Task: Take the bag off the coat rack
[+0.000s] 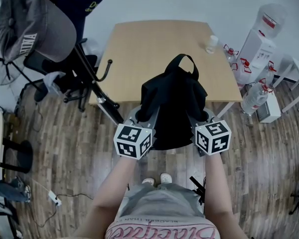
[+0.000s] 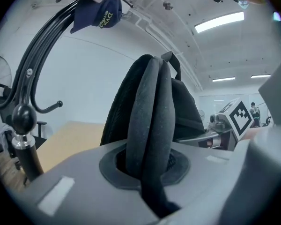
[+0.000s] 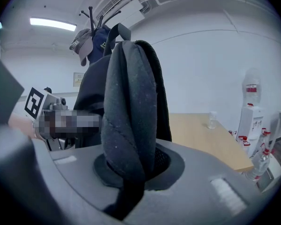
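Note:
A black backpack [image 1: 172, 103] hangs in the air between my two grippers, over the near edge of the wooden table [image 1: 139, 49]. It is apart from the coat rack [image 1: 92, 81], which stands to the left with a grey cap [image 1: 40, 26] and a navy cap [image 2: 100, 13] on its hooks. My left gripper [image 1: 147, 116] is shut on one padded shoulder strap [image 2: 150, 121]. My right gripper [image 1: 197, 117] is shut on the other strap [image 3: 129, 107]. Each strap runs up out of the closed jaws to the bag's body. The top carry loop [image 1: 182, 63] sticks up free.
A small bottle [image 1: 212, 44] stands on the table's far right. A water dispenser [image 1: 261, 34] and large water bottles [image 1: 254, 96] are at the right. A fan [image 1: 0, 63] and dark chairs crowd the left. A power strip [image 1: 55, 198] lies on the wood floor.

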Motion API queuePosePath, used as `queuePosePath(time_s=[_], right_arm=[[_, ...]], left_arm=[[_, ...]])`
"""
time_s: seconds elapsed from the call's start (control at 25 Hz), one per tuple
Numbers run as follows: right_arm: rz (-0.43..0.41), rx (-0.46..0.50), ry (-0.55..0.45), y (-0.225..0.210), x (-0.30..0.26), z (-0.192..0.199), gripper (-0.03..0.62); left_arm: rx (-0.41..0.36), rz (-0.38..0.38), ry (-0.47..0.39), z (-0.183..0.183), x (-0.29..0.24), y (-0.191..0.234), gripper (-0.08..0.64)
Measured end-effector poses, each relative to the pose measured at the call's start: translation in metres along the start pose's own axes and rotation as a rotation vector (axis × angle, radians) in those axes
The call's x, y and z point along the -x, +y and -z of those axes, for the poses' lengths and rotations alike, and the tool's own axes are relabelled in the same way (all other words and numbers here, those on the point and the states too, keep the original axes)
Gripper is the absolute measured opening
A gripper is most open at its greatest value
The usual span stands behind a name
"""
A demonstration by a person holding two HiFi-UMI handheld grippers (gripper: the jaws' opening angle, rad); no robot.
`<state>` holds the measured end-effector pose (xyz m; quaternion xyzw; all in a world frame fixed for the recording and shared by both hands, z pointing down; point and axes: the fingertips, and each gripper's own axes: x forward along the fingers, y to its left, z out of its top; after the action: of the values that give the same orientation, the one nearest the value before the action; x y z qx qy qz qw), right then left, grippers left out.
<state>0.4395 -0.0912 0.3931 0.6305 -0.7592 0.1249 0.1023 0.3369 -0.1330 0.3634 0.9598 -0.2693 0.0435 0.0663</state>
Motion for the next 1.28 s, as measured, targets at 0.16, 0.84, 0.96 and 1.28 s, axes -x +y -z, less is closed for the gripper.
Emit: queuePosePath(time_s=[0.16,0.84,0.96,1.28], right_arm=[[0.044,0.033,-0.041,-0.005,0.011,-0.018,0.039],[0.162,0.11,-0.164,-0.02,0.036,-0.068,0.037],[0.171,0.108,-0.169,-0.02,0.038,-0.07,0.035],[0.181,0.09,-0.167,-0.018,0.043,-0.07,0.037]], left_arm=[[-0.029,0.027,-0.037,-0.019,-0.003,-0.007,0.055],[-0.173,0.12,-0.166,-0.075,-0.017,-0.024,0.055],[-0.181,0.127,-0.173,-0.079,-0.017,-0.025,0.055],[-0.187,0.14,-0.18,-0.083,-0.015,-0.028,0.055]])
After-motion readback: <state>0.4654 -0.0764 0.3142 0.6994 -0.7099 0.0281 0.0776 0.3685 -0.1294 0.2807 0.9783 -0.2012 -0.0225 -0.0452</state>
